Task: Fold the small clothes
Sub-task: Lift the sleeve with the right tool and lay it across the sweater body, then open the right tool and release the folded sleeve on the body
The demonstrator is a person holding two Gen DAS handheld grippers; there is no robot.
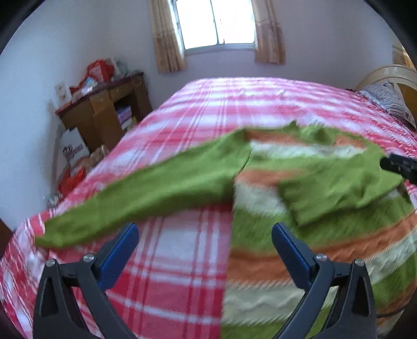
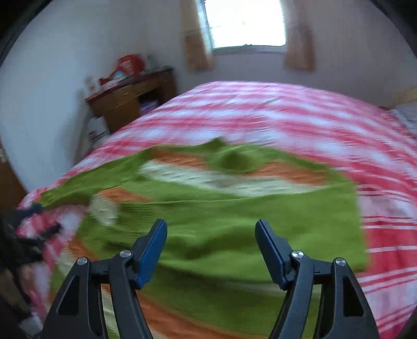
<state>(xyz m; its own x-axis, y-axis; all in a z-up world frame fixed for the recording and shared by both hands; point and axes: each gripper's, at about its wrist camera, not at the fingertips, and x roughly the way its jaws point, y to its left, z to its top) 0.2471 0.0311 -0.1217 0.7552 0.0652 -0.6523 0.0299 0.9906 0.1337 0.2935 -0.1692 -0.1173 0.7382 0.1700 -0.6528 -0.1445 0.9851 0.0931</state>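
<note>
A green sweater (image 1: 299, 250) with orange and white stripes lies flat on the red-and-white plaid bedspread (image 1: 182, 260). Its one sleeve (image 1: 146, 190) stretches out to the left; the other sleeve (image 1: 338, 187) is folded across the chest. My left gripper (image 1: 205, 229) hovers open over the sweater's left edge, with nothing between its blue pads. My right gripper (image 2: 211, 224) stands open just above the folded sleeve (image 2: 312, 221), gripping nothing. Its dark tip (image 1: 398, 167) shows at the right edge of the left wrist view. The left gripper (image 2: 34, 234) is a dark blur at the left of the right wrist view.
A cluttered wooden desk (image 1: 104, 109) stands against the wall left of the bed, with bags and boxes (image 1: 73, 156) on the floor beside it. A patterned pillow (image 1: 388, 96) lies at the far right by the headboard. A curtained window (image 1: 216, 23) is behind the bed.
</note>
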